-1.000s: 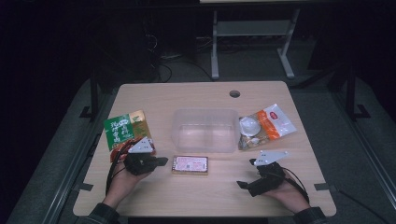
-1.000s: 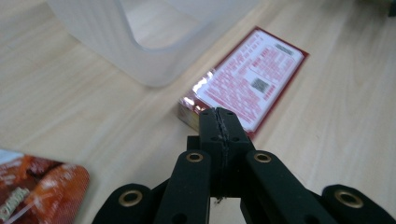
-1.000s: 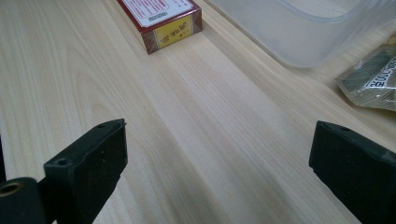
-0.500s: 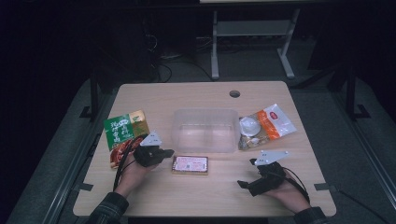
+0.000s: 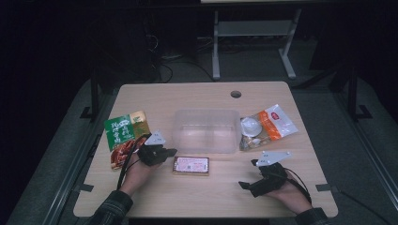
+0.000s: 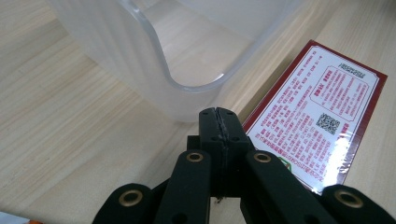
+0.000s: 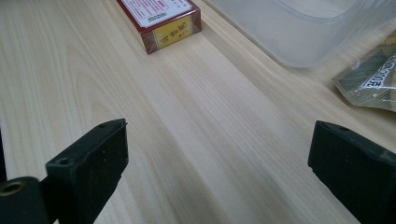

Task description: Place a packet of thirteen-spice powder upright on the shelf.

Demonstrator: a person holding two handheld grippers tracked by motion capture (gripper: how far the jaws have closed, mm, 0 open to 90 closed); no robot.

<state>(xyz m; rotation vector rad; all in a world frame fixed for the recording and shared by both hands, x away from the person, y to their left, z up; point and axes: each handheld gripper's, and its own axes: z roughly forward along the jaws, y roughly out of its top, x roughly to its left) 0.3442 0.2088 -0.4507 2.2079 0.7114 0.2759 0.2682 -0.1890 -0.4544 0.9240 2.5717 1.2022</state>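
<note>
A: Well, where is the box (image 6: 312, 120)?

B: Flat on the wooden table (image 5: 197, 201), beside the clear plastic tub (image 5: 205, 130); red rim, QR code label.

A: Tongs?

B: Left gripper (image 6: 218, 122) is fully closed, empty; right gripper (image 7: 219, 154) is wide open, empty.

Looks like a dim lab or test room set up for recording: pale wooden worktable with a round cable hole (image 5: 235, 94), grey carpeted floor (image 5: 56, 154), loose black cables (image 5: 169, 70) behind, white metal-legged bench frame (image 5: 253, 33) against a dark background.
</note>
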